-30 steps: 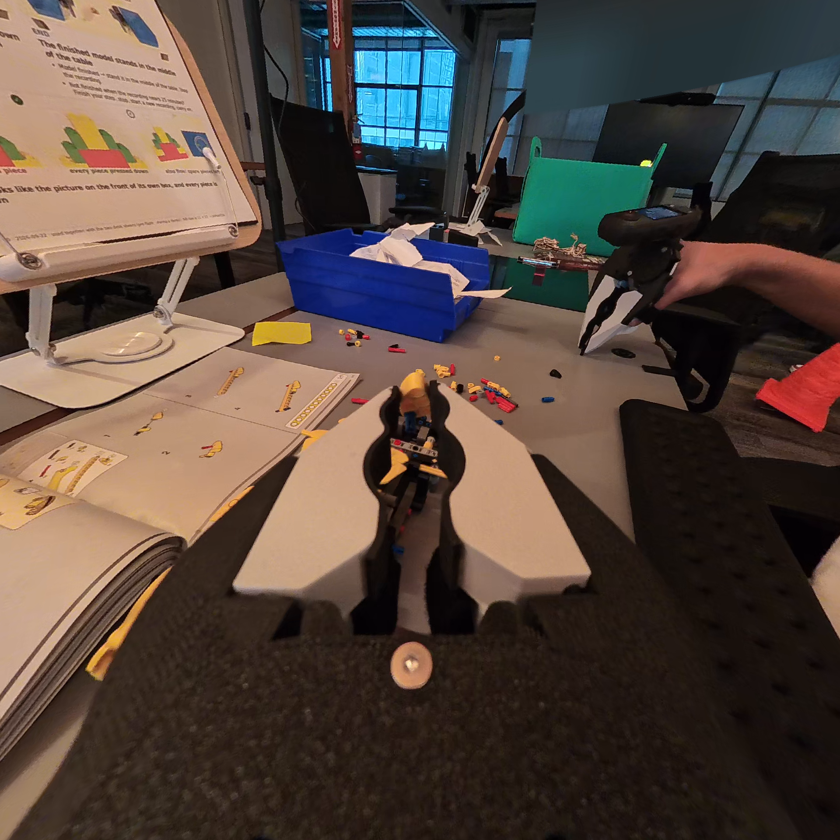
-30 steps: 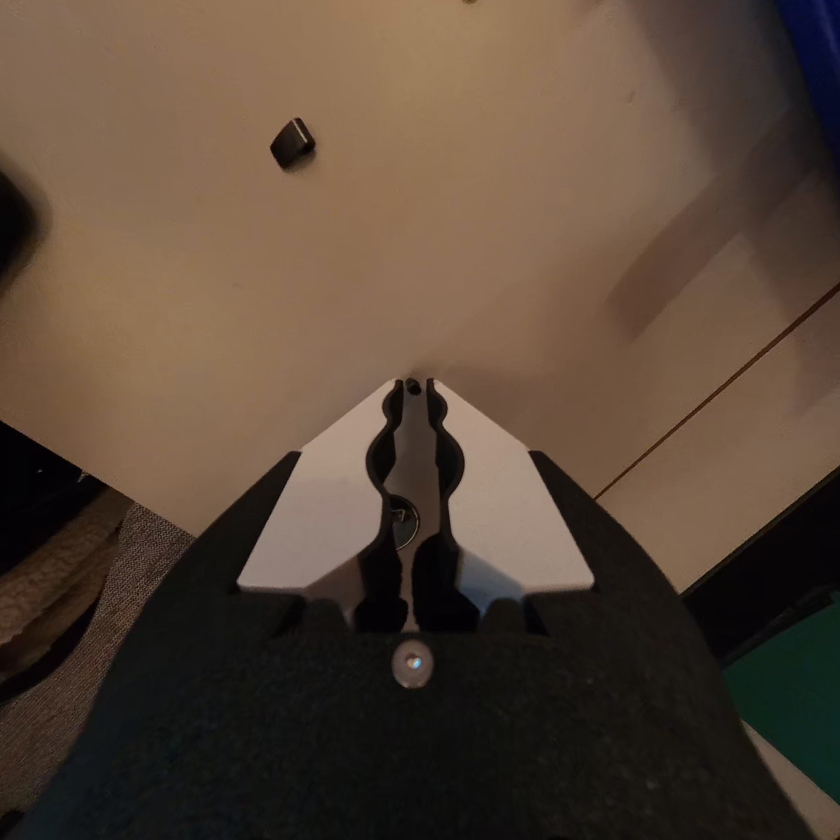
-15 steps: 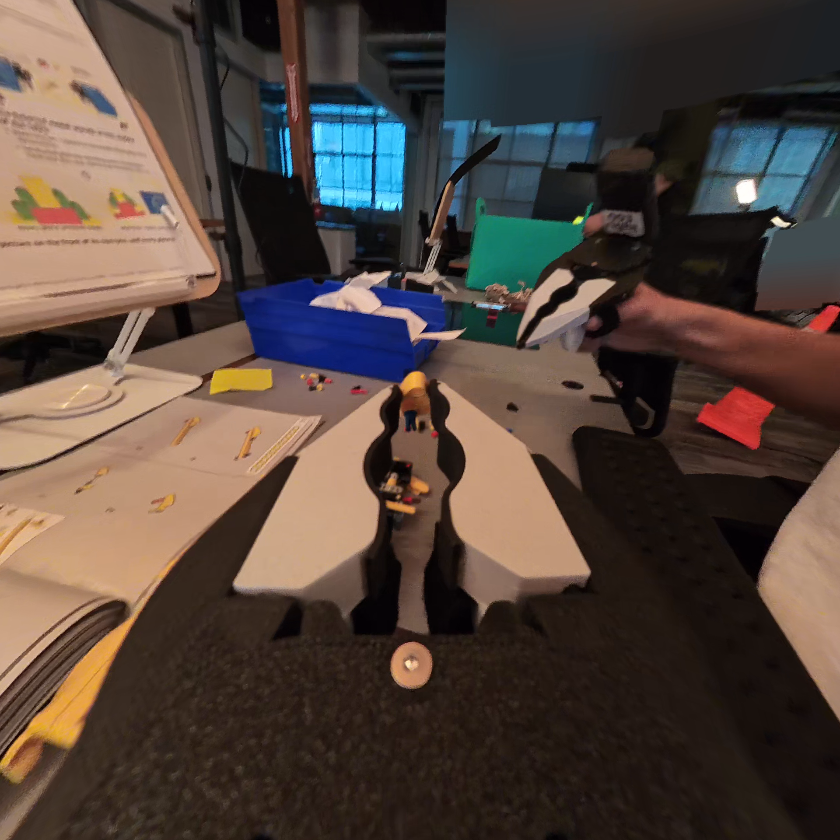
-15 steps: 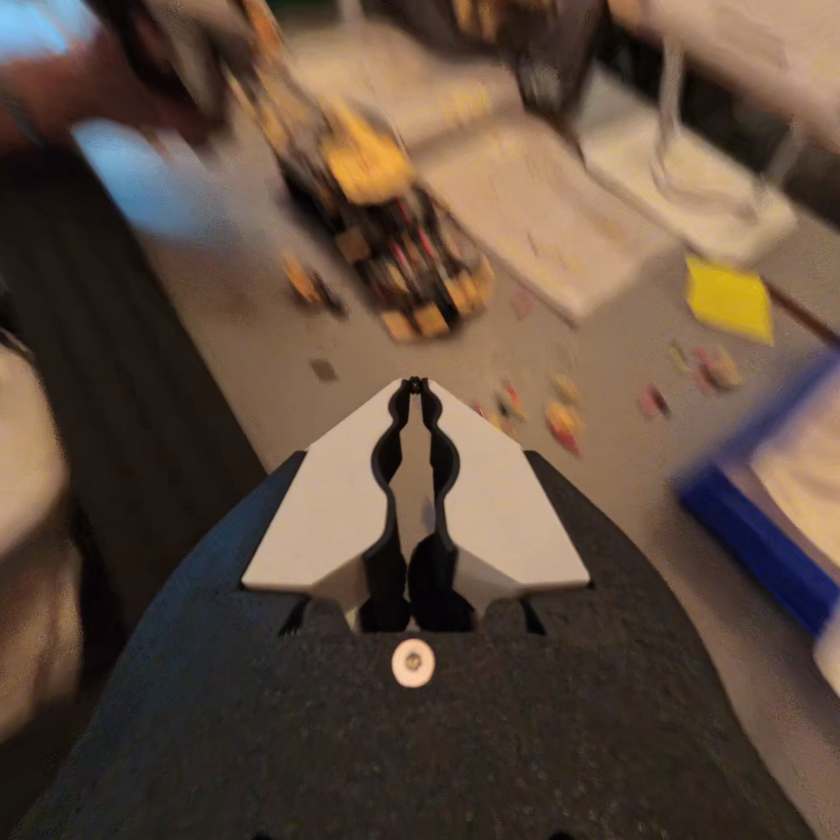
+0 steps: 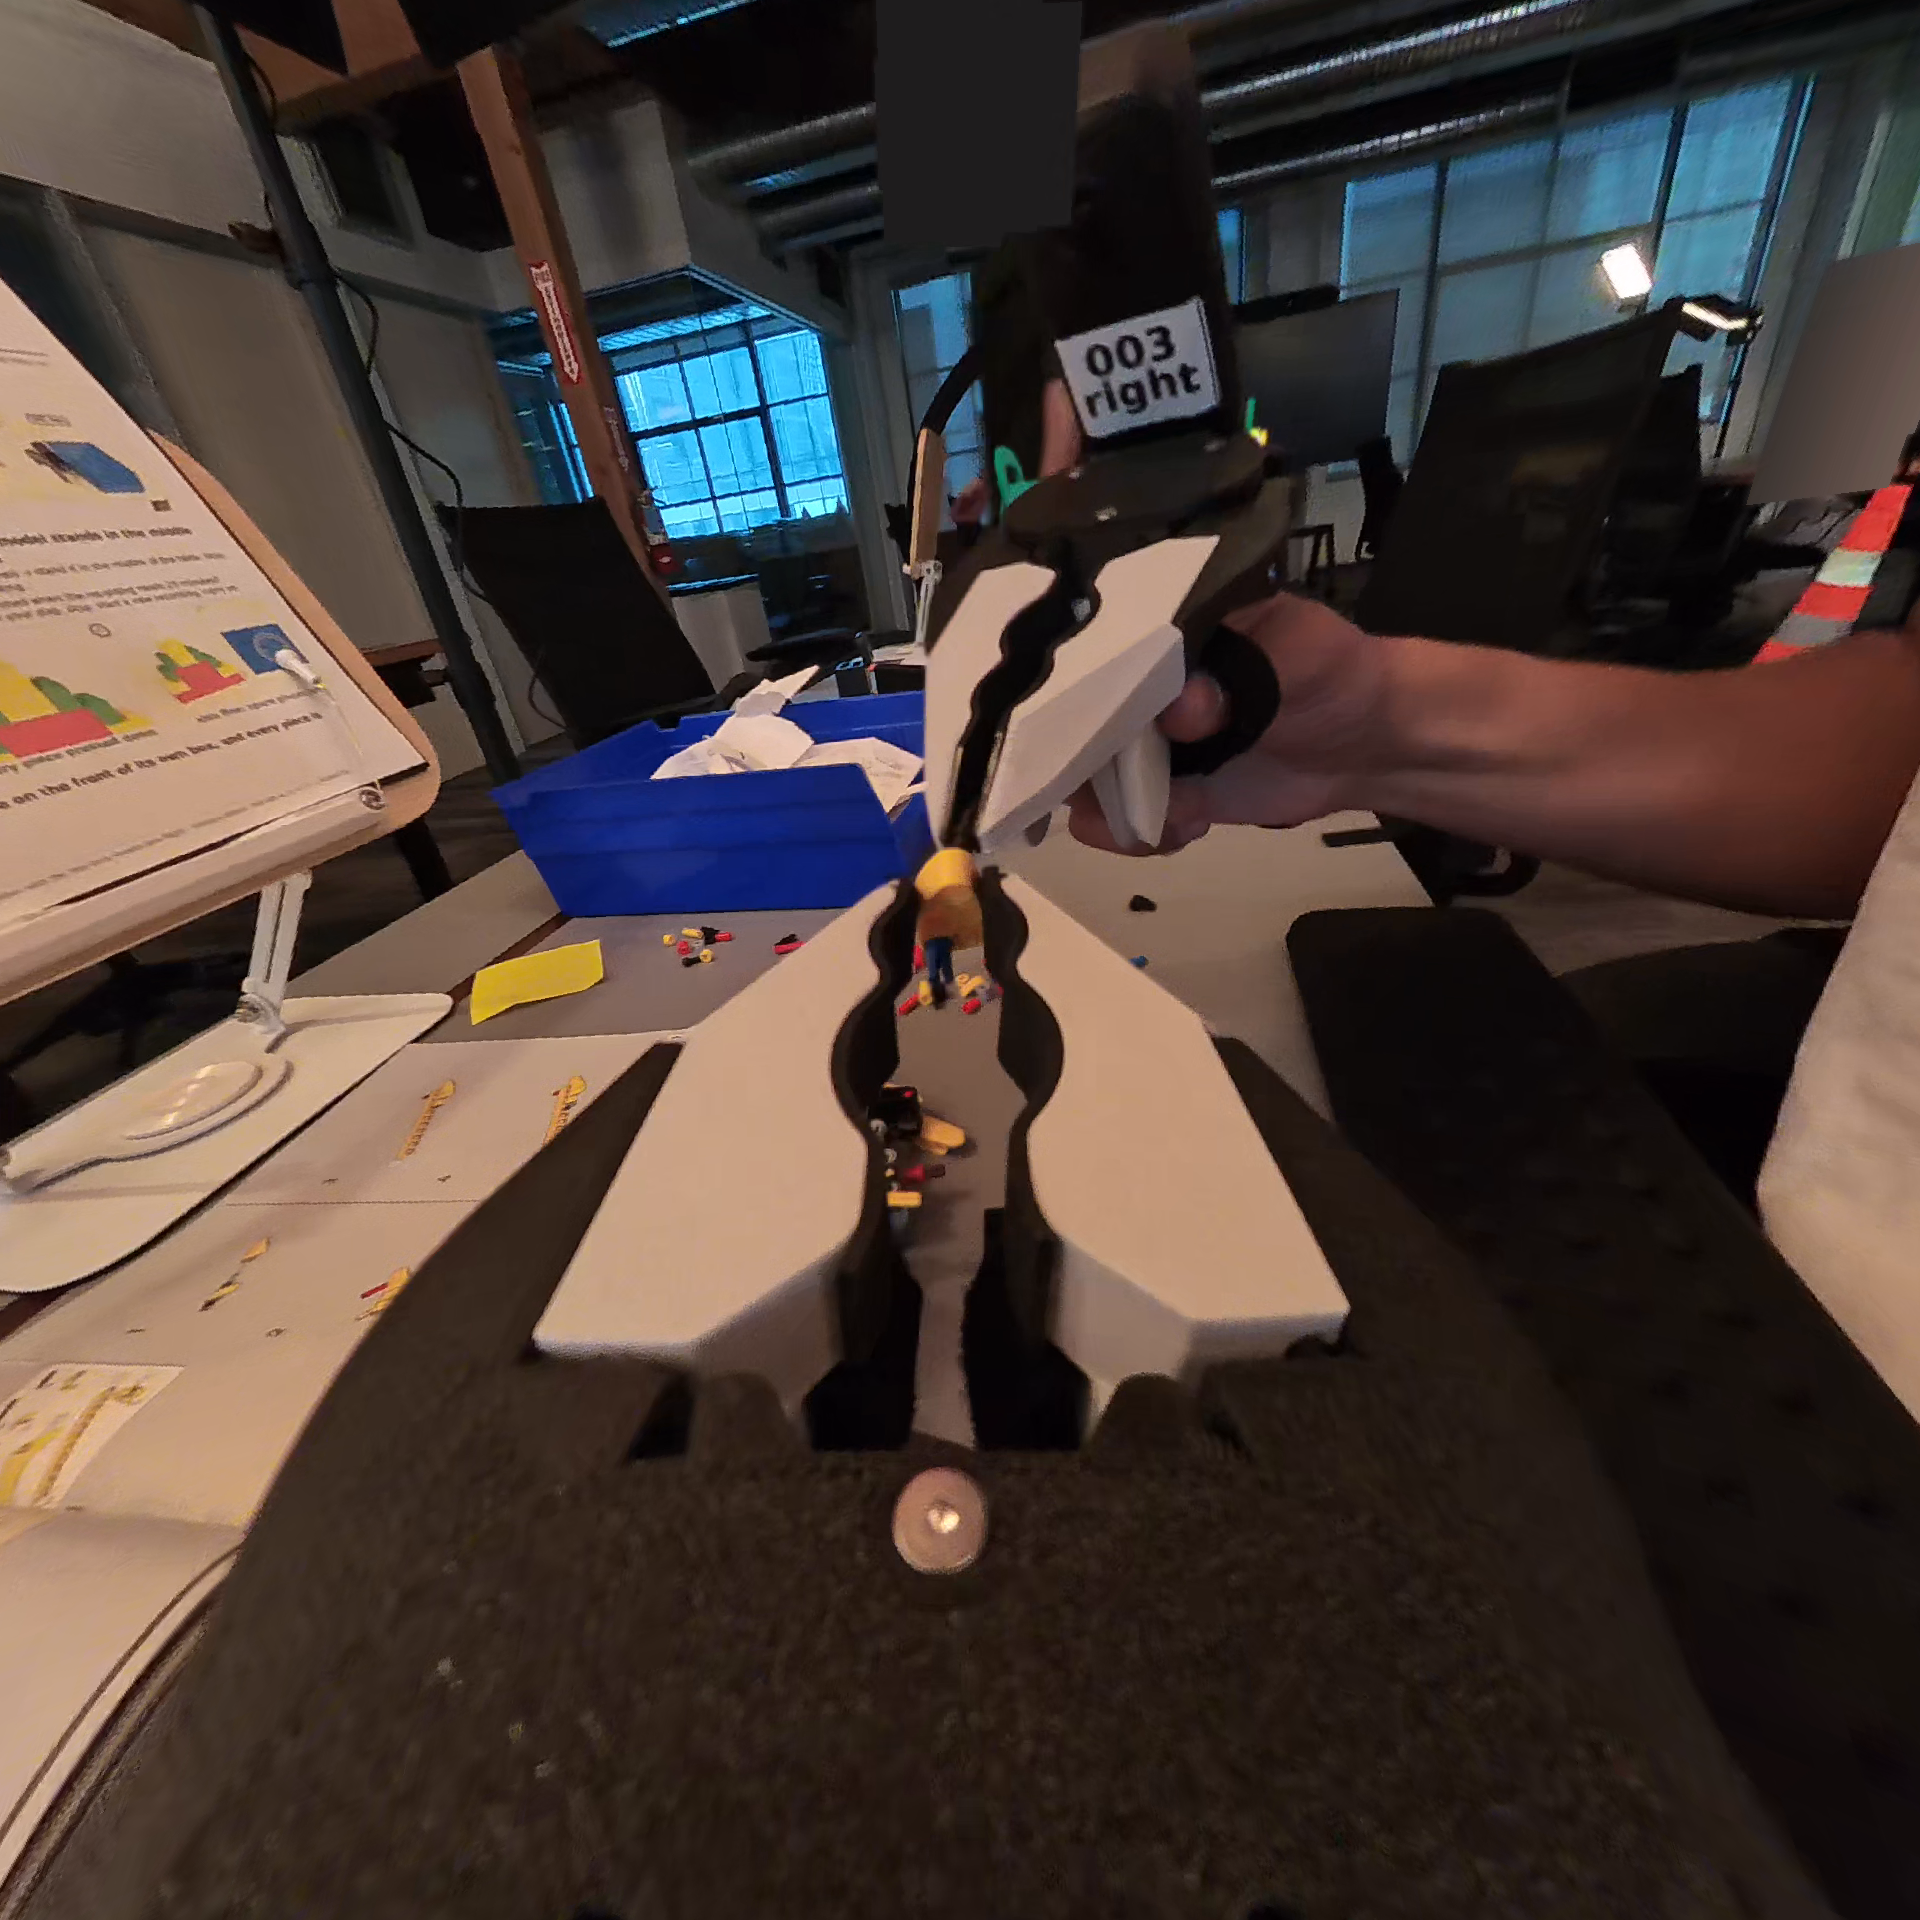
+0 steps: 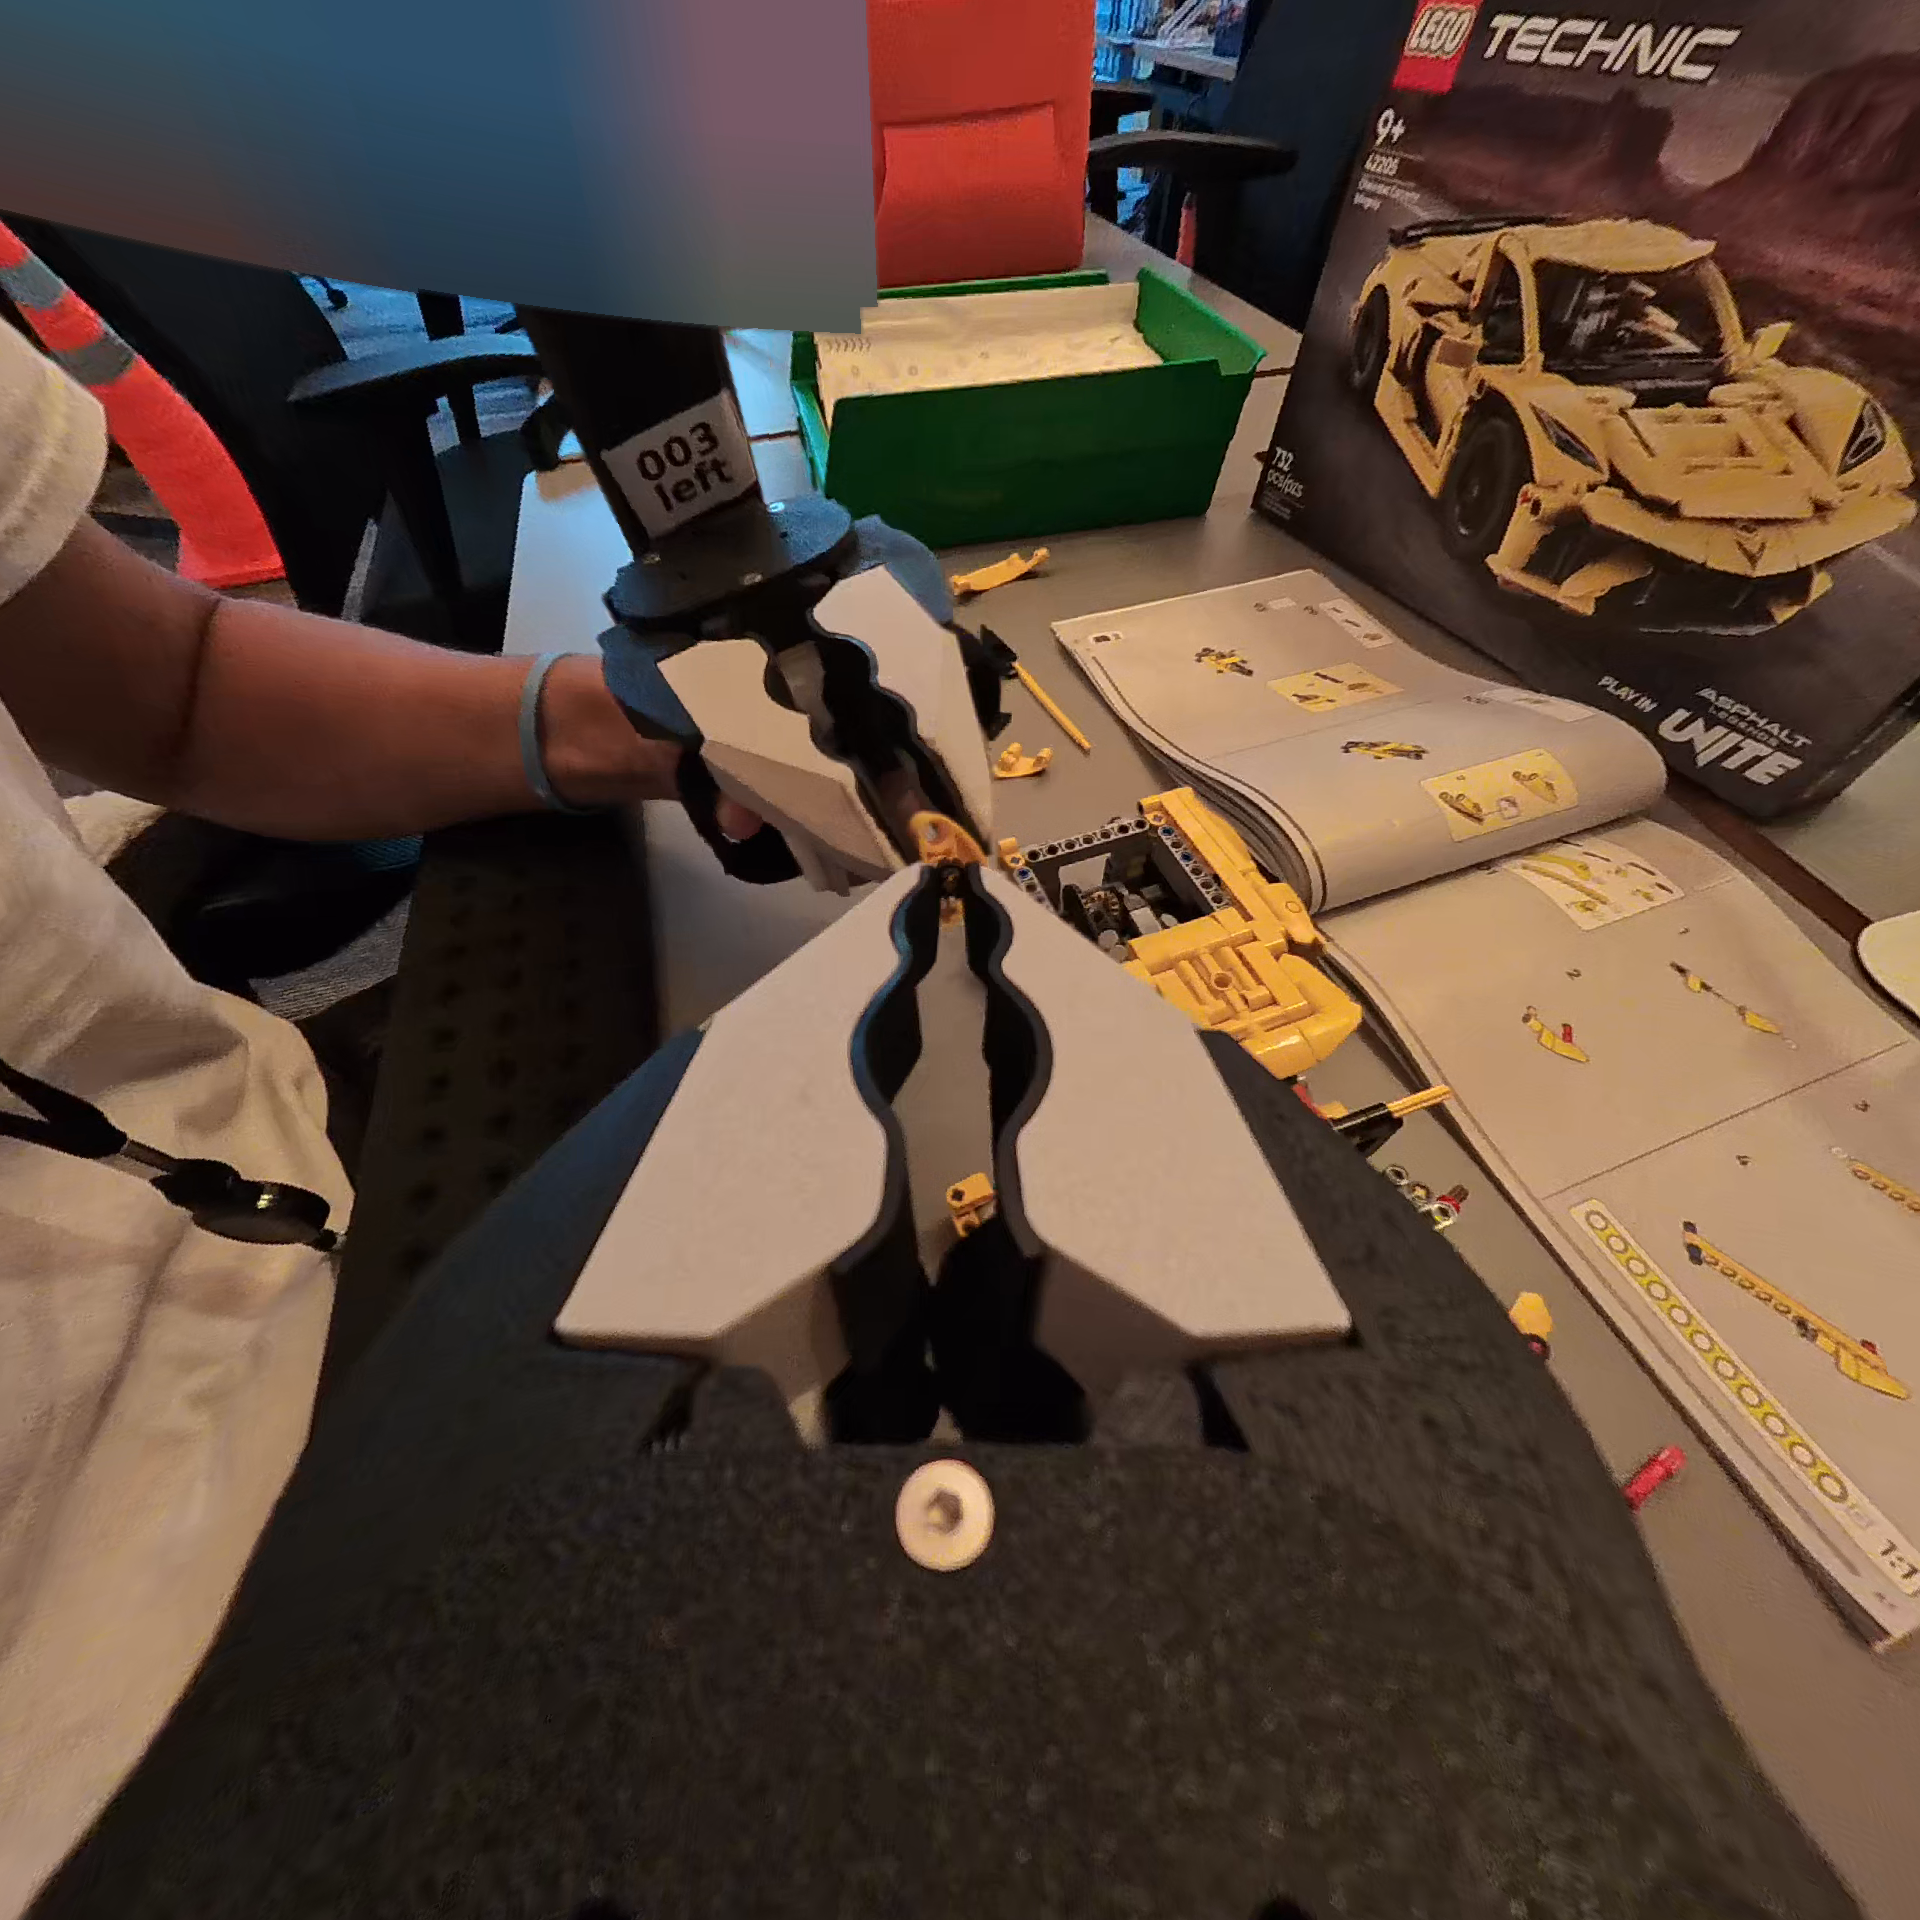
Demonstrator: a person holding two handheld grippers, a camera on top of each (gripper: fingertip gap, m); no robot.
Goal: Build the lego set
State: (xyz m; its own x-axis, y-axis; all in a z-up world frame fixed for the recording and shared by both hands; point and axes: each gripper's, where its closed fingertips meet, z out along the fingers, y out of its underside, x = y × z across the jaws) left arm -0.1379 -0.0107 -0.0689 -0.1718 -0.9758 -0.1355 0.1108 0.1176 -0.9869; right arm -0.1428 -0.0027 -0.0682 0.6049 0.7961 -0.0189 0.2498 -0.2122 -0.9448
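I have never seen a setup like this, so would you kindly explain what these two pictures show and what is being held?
There is no robot here: a person holds a hand-held two-finger gripper in each hand, and each carries a camera looking along its white fingers.

The left wrist view shows the left gripper shut on a small yellow lego piece, with the right gripper meeting it from above. The right wrist view shows the same meeting from the other side; the right gripper seems to pinch a tiny dark part, too small to identify.

On the grey table lie the half-built yellow and black lego car, an open instruction booklet, loose small pieces, and a blue bin.
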